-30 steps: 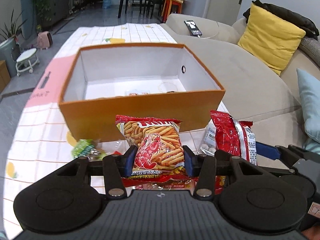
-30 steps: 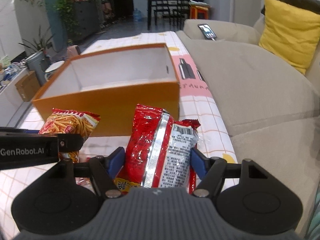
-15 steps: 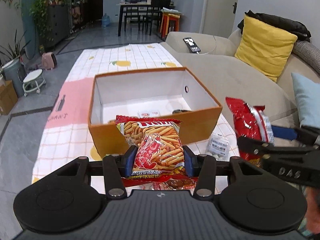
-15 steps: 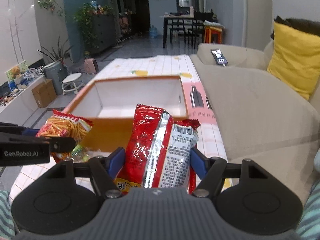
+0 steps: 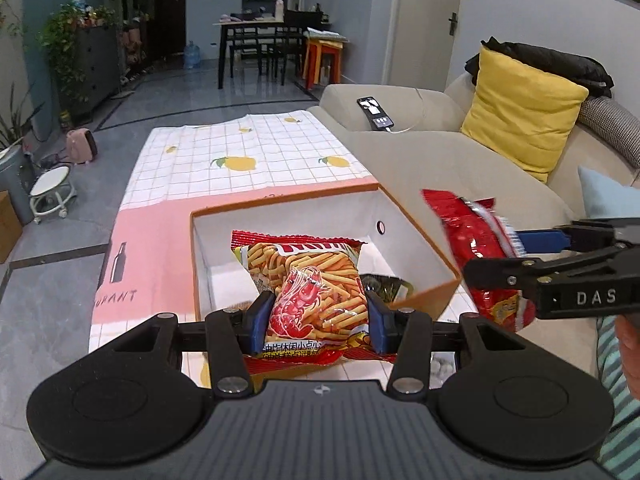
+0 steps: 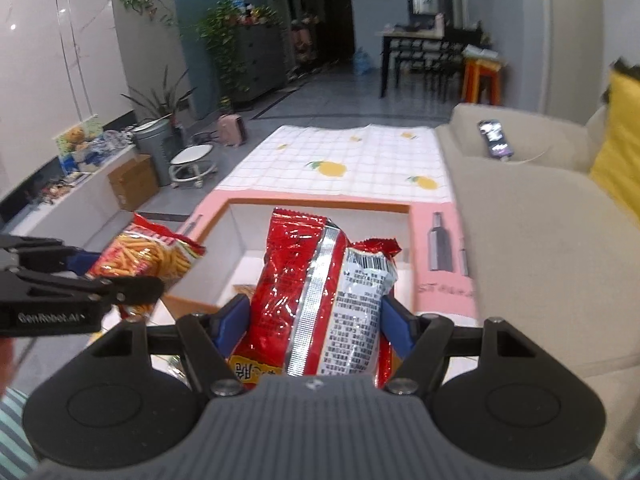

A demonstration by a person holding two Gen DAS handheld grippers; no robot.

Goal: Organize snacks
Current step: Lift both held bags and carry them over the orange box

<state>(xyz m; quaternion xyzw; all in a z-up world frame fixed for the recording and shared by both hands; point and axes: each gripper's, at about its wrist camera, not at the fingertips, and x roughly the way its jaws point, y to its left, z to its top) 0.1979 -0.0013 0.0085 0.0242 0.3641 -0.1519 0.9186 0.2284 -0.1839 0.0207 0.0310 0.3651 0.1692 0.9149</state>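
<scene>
My left gripper (image 5: 316, 320) is shut on an orange shrimp-stick snack bag (image 5: 312, 280) and holds it above the near edge of the open orange box (image 5: 416, 236). My right gripper (image 6: 314, 324) is shut on a red snack bag (image 6: 316, 292) and holds it above the same box (image 6: 320, 202). In the left wrist view the red bag (image 5: 476, 248) hangs at the box's right side. In the right wrist view the orange bag (image 6: 148, 256) hangs over the box's left wall. A few small packets lie on the box floor (image 5: 384, 284).
The box stands on a checked lemon-print tablecloth (image 5: 248, 160) over a low table. A beige sofa (image 5: 440, 160) with a yellow cushion (image 5: 520, 128) and a phone (image 5: 376, 114) runs along the right. A small packet (image 5: 442, 368) lies on the cloth by the box.
Both grippers have risen and moved forward with their bags, from in front of the box's near wall to above its opening. The box interior now shows from above.
</scene>
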